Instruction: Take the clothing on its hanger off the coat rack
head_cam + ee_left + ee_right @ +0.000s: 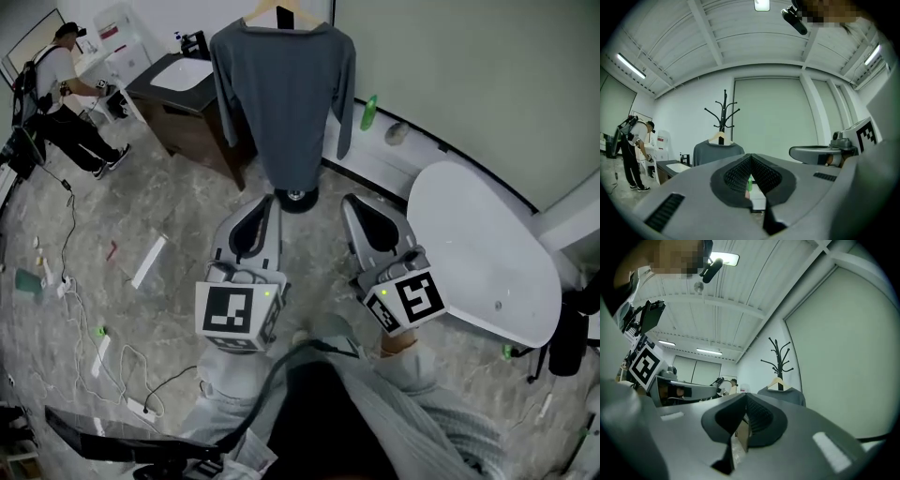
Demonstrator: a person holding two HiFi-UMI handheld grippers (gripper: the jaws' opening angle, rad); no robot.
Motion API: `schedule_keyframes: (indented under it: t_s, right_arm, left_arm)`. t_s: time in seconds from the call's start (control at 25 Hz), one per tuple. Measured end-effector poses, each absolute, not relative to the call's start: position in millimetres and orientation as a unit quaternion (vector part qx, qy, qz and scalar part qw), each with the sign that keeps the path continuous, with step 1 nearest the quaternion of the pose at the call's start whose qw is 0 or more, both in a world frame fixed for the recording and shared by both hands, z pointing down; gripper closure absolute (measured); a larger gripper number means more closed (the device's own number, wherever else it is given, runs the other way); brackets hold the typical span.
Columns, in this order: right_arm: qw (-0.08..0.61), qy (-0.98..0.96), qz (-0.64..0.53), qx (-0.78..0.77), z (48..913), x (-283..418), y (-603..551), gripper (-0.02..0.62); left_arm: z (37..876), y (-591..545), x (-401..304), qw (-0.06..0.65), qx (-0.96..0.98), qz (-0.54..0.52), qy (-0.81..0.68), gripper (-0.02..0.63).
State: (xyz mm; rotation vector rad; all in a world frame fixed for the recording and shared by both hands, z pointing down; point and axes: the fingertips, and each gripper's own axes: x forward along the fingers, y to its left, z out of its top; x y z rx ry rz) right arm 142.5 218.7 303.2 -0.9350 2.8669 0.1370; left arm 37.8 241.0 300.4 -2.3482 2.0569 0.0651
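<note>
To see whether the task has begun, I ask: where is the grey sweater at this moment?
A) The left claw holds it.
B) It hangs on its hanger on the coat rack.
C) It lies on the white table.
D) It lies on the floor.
B: the grey sweater hangs on its wooden hanger on the coat rack, while the left claw and the right claw are shut and empty.

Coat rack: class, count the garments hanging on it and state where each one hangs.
1. A grey long-sleeved top on a wooden hanger hangs from the coat rack, facing the camera. Nothing else shows on the rack; the top could hide something behind it.
</note>
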Motion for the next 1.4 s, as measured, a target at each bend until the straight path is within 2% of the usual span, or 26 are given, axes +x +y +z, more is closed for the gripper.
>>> schedule_keyframes:
  t_s: [0.36, 0.76, 1.12, 1.4]
  right_arm:
    - [0.053, 0.947, 0.035, -0.316, 325.2, 88.5, 48.5, 0.592]
    - [0.071, 0.954, 0.064, -0.284, 274.8, 24.3, -163.4, 0.592]
    - [0.052, 0.957, 0.066, -0.279, 272.2, -34.2, -256.8, 0.592]
    - [0.055, 0.945, 0.104, -0.305, 244.9, -58.3, -308.0, 0.592]
  left_arm:
    - [328.6, 91.3, -32.1, -0.004, -0.741, 0.018, 0.671, 0.601]
    - [283.1, -107.9, -100.0, 0.021, -0.731, 0.01, 0.682, 0.601]
    - [281.1, -201.4, -150.3, 0.013, -0.741, 0.002, 0.671, 0.601]
    - [261.3, -266.2, -189.7, 0.048, -0.804, -0.011, 0.593, 0.601]
